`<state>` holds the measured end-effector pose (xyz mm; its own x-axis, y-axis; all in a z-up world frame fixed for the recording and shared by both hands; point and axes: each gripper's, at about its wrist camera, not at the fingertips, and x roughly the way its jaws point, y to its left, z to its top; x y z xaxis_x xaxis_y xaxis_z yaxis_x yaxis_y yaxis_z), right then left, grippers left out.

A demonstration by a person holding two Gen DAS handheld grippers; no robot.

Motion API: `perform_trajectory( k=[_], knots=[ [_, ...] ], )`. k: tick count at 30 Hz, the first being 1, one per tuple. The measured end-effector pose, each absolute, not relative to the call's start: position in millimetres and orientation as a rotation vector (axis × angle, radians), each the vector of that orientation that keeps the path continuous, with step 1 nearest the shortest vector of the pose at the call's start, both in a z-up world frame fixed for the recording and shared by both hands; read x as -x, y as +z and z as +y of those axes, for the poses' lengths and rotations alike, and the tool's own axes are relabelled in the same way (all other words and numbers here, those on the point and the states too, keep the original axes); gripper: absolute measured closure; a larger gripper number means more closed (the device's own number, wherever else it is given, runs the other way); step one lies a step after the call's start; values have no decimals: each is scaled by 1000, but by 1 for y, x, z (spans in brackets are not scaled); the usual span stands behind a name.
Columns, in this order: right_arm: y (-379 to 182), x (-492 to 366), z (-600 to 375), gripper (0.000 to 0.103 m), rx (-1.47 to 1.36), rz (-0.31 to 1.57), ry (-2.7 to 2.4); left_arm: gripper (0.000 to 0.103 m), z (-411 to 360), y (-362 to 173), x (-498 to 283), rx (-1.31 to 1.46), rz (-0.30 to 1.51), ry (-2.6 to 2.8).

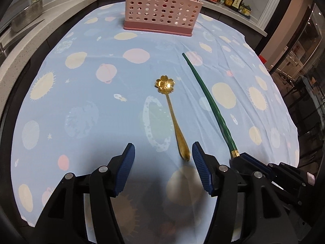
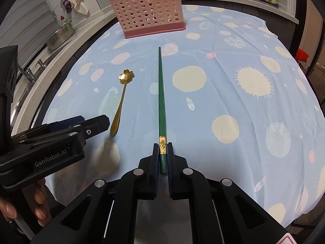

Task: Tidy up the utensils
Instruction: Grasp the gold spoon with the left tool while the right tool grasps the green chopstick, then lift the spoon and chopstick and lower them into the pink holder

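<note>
1. The green chopstick point(image 2: 161, 105) lies on the planet-print tablecloth point(image 2: 233, 85), pointing away from the right gripper point(image 2: 162, 152) toward the pink utensil caddy point(image 2: 146, 14). Its gold-banded butt end sits between that gripper's pads, which are clamped narrow on it.
2. Just left of the chopstick lies the gold flower-bowl spoon point(image 1: 172, 111), handle toward the grippers, flower bowl toward the caddy.
3. The left gripper point(image 1: 163, 152) hovers over the handle end with its jaws standing wide. The handle tip lies just inside its right pad, and I see no pad pressing on it.
4. The caddy stands well ahead of both grippers at the far edge of the cloth, with red and green chopsticks already poking out of it in the right wrist view.
5. By my reckoning some sorting is done. The chopstick is gripped but not visibly lifted, the spoon is not yet gripped, and both still need carrying to the caddy.
</note>
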<state>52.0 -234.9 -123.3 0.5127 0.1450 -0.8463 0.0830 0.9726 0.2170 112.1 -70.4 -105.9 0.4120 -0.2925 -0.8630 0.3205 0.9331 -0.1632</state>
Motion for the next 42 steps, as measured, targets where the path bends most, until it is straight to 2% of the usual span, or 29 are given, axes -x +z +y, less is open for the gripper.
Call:
perform_trajectory(
  k=[3,5,8,13,23,30,33,42],
  knots=[
    [-125,-53,-237,96,-253,1036,35,49,-78,-111,-115,-34,1088,-407],
    [-125,-53,-238,96,-256,1036,35,54,-82,-115,-116,-37,1095,-411],
    [-126,-53,-238,96,-258,1036,36,65,-83,-115,-116,-52,1082,-416],
    [-126,-54,-238,96,-261,1035,40,92,-80,-116,-116,-52,1081,-427],
    [-113,-47,-239,96,-275,1004,52,93,-58,-92,-107,2,1040,-413],
    [-83,-46,-242,96,-298,937,70,95,-45,-54,-110,18,953,-383],
    [-68,-48,-243,96,-305,904,74,102,-41,-41,-115,30,926,-384],
    [-27,-61,-259,96,-324,800,64,102,-44,-15,-134,13,863,-385]
  ],
)
